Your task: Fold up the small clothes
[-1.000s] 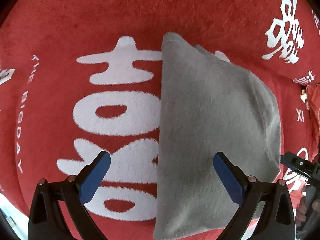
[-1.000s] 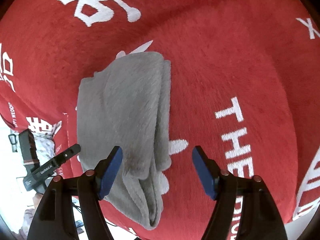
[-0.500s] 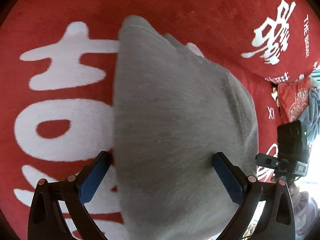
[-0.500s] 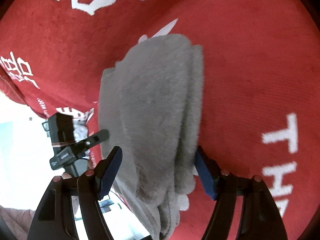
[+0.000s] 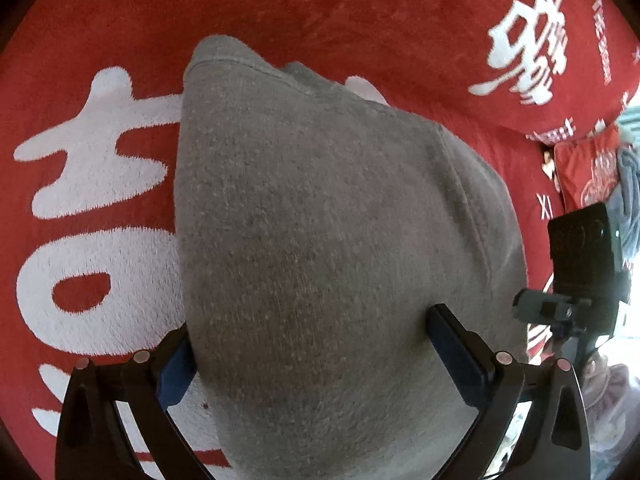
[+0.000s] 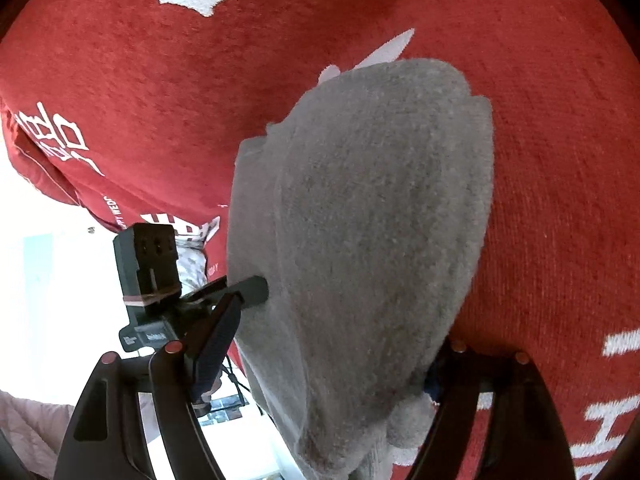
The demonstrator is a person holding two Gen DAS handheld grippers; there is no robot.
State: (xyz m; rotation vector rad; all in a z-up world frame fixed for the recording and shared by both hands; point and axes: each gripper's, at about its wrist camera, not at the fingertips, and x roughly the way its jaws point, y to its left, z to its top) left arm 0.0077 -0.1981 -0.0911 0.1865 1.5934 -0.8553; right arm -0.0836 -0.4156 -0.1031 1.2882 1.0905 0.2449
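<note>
**Both grippers straddled the grey garment at its near end**

Largest first: one red blanket (image 5: 360, 20) with white lettering covered the whole surface under you; can't tell whether that's a desk or a bed beneath it.

One grey garment (image 5: 320, 240), fleecy, already folded into a thick bundle, lay on the blanket. Its long axis ran away from both cameras, near end under the grippers, far end tapering toward the top of each view. In the right wrist view the layered edges showed along its right side.

Two grippers, one per hand, came at it from opposite sides of the near end.

- Your left gripper (image 5: 320, 356) had its jaws apart with the bundle between them. The left pad sat against the garment's edge, the right pad rested on the cloth. Not clamped.
- Your right gripper (image 6: 324, 356) had its jaws opening, the garment between them. The left finger stood just beside the cloth; the right finger was mostly hidden behind the bundle, so contact there can't be told. No grip as far as I could see.

Judgement: neither hand was clearly nearer, both at the same end. Next move turns on that axis: any further fold goes along it, near end toward far end.

One small red cushion (image 5: 584, 176) sat at the far right edge, well apart.
</note>
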